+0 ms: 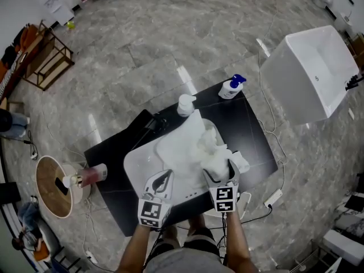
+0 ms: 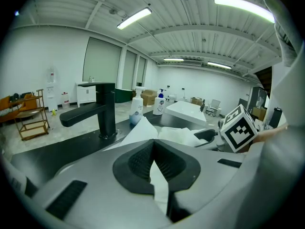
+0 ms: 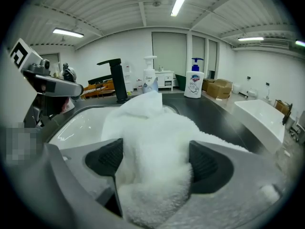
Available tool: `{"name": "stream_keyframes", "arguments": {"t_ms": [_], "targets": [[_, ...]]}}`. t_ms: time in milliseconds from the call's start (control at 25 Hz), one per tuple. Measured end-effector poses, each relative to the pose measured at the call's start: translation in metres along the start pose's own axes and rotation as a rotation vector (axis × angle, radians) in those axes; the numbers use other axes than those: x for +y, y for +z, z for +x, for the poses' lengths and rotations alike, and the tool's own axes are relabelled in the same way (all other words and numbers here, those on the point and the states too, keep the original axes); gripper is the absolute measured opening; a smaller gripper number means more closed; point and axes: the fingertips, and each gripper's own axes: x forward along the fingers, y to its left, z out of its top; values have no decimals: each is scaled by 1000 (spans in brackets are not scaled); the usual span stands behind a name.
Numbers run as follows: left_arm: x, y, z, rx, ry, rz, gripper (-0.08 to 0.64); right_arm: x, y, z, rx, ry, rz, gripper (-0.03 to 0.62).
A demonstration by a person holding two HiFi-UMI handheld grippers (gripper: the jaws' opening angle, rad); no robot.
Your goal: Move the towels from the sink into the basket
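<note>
Head view, angled down over the sink [image 1: 133, 158]: left gripper [image 1: 165, 175] clamped on flat towel [image 1: 176, 147], right gripper [image 1: 220, 172] wide apart around fluffy towel [image 1: 213, 152]

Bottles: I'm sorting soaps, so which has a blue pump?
The corner bottle, rightmost in the head view; the white bottle beside it has a white pump.

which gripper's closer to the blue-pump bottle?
Right. In the head view the right gripper is almost straight below the bottle; the left gripper sits further left, over the sink's front.
</note>
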Motion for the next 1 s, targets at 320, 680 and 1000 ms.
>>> {"name": "stream_keyframes", "arguments": {"t_ms": [320, 680, 1000], "targets": [[2, -3, 0, 6, 13, -4, 9, -11, -4, 1, 36, -2, -12, 87], [-7, 17, -17, -39, 7, 30, 9, -10, 32, -40, -105, -6, 61, 57], [-28, 64, -62, -131, -17, 109, 9, -9, 102, -138, -309, -96, 40, 54]]}}
